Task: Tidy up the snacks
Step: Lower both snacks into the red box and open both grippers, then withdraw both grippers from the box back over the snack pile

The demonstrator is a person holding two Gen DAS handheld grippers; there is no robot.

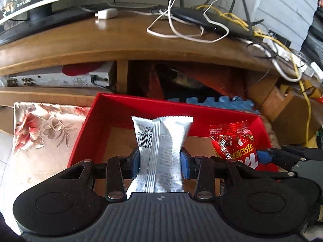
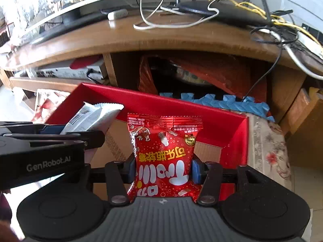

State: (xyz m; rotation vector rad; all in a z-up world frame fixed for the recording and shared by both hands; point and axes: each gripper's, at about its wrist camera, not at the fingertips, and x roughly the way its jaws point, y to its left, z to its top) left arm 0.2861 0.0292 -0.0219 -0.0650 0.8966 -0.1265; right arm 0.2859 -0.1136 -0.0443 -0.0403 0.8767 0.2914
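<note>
2 pkts over red box (image 1: 141,104): white pkt (image 1: 161,147), red pkt (image 2: 164,155).

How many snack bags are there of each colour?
Silver-white foil snack packets: 1, pinched in the left gripper
Shiny red candy packets: 1, pinched in the right gripper
Total: 2, both over the red cardboard box

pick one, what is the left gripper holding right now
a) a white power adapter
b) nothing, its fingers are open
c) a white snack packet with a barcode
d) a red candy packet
c: in the left wrist view the left gripper is shut on the white snack packet, barcode showing, above the red box; the red candy packet sits in the right gripper.
</note>
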